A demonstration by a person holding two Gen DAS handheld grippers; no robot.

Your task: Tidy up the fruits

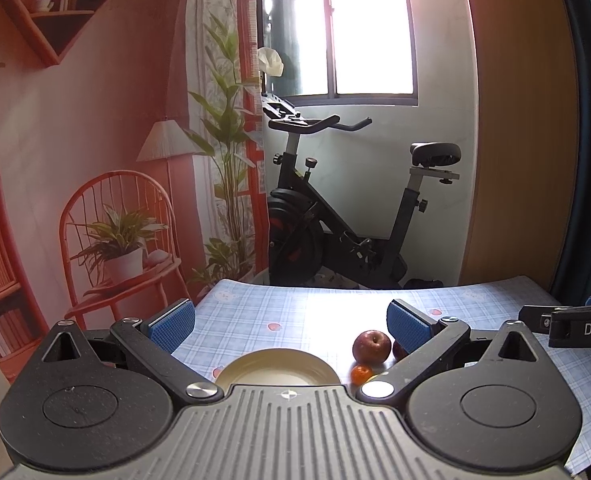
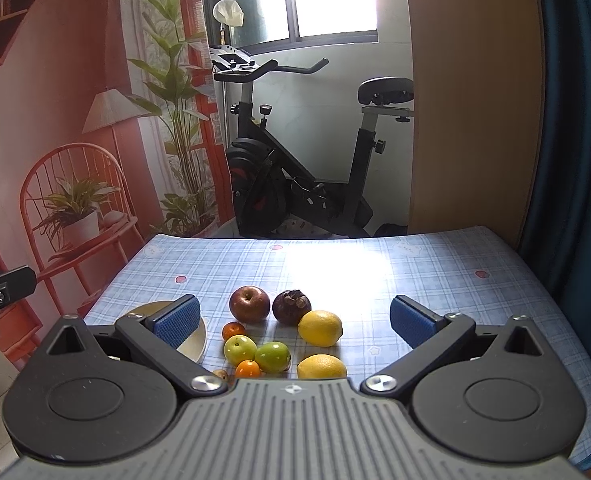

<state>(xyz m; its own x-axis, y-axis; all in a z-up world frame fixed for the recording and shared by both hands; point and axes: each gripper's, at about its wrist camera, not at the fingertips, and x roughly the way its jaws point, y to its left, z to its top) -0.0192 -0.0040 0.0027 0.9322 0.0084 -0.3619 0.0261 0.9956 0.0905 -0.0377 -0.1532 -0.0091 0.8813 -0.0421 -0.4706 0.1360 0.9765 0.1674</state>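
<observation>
In the right wrist view several fruits lie grouped on the checked tablecloth: a red apple (image 2: 250, 303), a dark mangosteen (image 2: 291, 306), two lemons (image 2: 320, 327) (image 2: 322, 366), two green fruits (image 2: 240, 350) (image 2: 272, 356) and two small oranges (image 2: 233, 330) (image 2: 248, 369). A cream plate (image 2: 194, 346) lies left of them. My right gripper (image 2: 295, 320) is open and empty above the fruits. My left gripper (image 1: 291, 326) is open and empty above the plate (image 1: 277, 368); the apple (image 1: 370, 346) and an orange (image 1: 361, 374) sit to its right.
The table's far edge (image 2: 315, 236) faces an exercise bike (image 2: 299, 184). A wooden panel (image 2: 471, 100) and blue curtain (image 2: 575, 120) stand at the right. A printed backdrop (image 2: 55, 140) hangs at the left. The right gripper's body (image 1: 575, 326) shows at the right of the left wrist view.
</observation>
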